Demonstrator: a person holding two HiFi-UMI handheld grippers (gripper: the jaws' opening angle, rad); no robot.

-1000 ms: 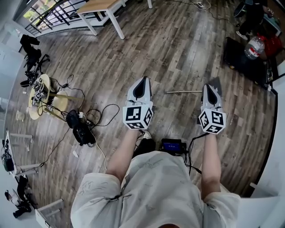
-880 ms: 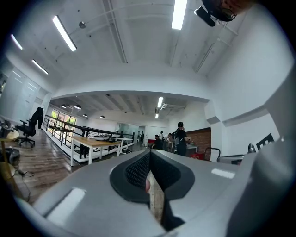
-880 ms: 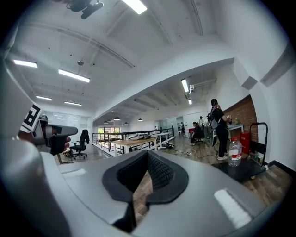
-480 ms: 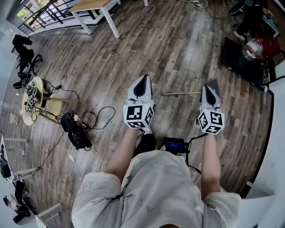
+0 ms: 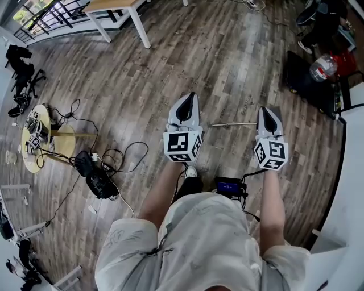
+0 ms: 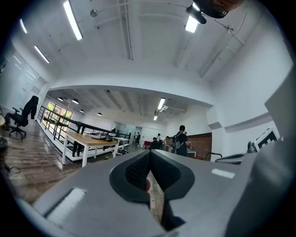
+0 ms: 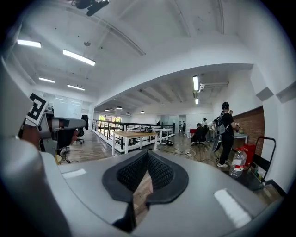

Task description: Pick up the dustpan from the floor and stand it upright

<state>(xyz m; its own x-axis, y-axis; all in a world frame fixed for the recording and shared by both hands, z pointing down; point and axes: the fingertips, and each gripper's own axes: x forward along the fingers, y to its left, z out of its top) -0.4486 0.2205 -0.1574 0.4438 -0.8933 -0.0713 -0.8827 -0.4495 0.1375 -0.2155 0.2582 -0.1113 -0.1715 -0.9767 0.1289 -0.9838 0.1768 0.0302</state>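
Both grey wedge-nosed tools, left gripper (image 5: 188,100) and right gripper (image 5: 267,111), sit pressed together and empty, level above brown plank floor (image 5: 227,62), as I judge the approach unfinished; thin pale dustpan handle (image 5: 233,124) lies flat between them, pan apparently hidden behind the right.

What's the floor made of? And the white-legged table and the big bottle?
The floor looks like grey-brown wood planks, matte, with grain streaks; it might be laminate. The table seems a pale wooden top on white painted legs, maybe metal. The bottle looks like clear plastic: you see through it.
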